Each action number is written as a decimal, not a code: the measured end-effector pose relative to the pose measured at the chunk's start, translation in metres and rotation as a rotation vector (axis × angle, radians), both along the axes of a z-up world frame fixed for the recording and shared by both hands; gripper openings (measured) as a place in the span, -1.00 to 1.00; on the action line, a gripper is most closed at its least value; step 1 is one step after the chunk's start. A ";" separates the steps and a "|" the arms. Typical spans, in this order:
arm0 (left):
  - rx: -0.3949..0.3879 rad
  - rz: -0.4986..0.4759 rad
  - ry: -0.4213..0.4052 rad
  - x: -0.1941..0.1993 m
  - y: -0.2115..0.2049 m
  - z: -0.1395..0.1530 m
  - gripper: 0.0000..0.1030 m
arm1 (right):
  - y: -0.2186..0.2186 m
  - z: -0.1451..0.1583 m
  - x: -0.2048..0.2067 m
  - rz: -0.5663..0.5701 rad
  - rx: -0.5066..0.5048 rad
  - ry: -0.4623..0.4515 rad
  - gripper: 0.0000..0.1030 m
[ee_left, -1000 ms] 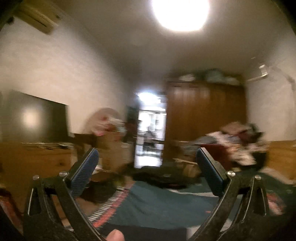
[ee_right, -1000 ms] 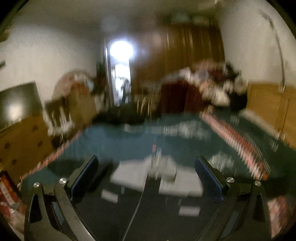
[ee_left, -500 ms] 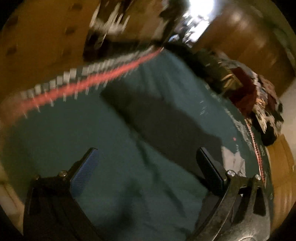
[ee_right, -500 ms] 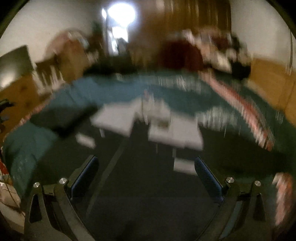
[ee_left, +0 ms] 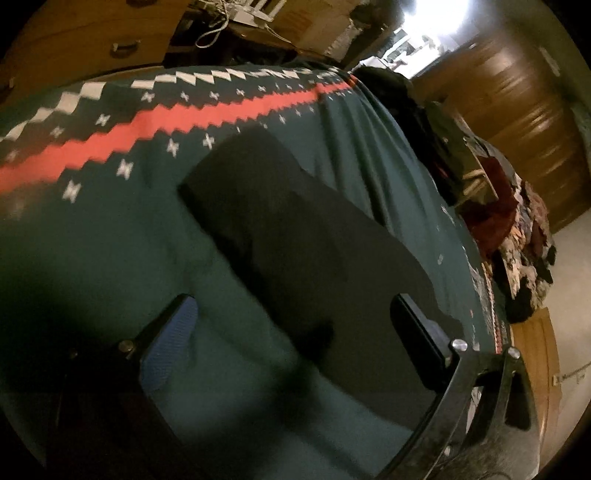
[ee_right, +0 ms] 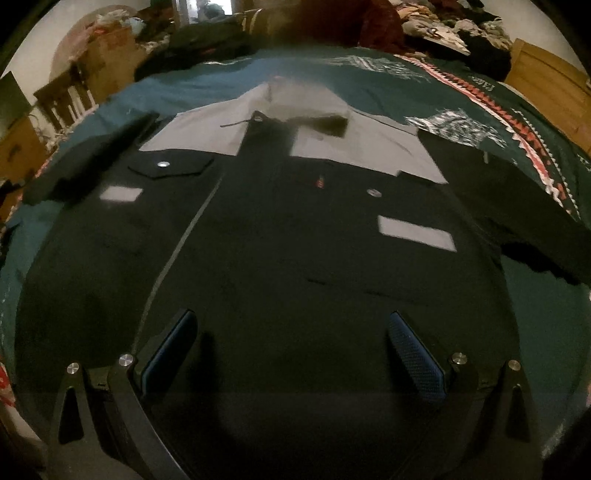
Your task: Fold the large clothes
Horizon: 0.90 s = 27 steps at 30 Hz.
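Note:
A large dark jacket (ee_right: 295, 240) with grey shoulder panels, a grey collar and snap pockets lies flat, front up, on a teal bedspread (ee_right: 207, 85). Its sleeves stretch out to both sides. My right gripper (ee_right: 291, 350) hovers open over the jacket's lower front, nothing between its fingers. In the left wrist view one dark sleeve (ee_left: 295, 236) runs across the teal bedspread (ee_left: 103, 236). My left gripper (ee_left: 291, 339) is open low over that sleeve's near end, with the right finger above the dark cloth and the left finger above the bedspread.
The bedspread carries a red and white patterned border (ee_left: 147, 122). A heap of clothes (ee_left: 524, 236) sits at the bed's far end. A wooden dresser (ee_left: 81, 33) stands to the left and a wooden wardrobe (ee_left: 517, 96) at the back.
Both grippers have tipped down from looking across the room and dropped close to the bed. The left one now looks at the sleeve, the right one at the jacket's front. Both stayed open.

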<state>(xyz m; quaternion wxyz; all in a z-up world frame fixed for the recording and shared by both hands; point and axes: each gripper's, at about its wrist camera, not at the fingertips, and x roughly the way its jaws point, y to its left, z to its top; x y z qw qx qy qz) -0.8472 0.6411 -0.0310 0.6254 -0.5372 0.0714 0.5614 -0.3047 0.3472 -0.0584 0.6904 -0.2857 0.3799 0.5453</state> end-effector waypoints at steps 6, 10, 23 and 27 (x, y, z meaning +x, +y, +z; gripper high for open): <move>0.012 0.073 -0.015 -0.014 0.010 -0.003 0.03 | 0.025 -0.002 -0.015 0.034 -0.006 0.014 1.00; 0.015 0.109 -0.043 -0.024 0.003 -0.011 -0.67 | 0.029 -0.007 -0.022 0.042 -0.010 0.034 1.00; 0.421 -0.377 0.071 0.196 -0.070 0.141 -0.77 | 0.017 0.008 0.014 0.019 0.086 0.207 0.20; 0.477 -0.660 -0.045 0.338 -0.106 0.155 -0.76 | 0.002 0.015 0.047 -0.030 0.130 0.241 0.20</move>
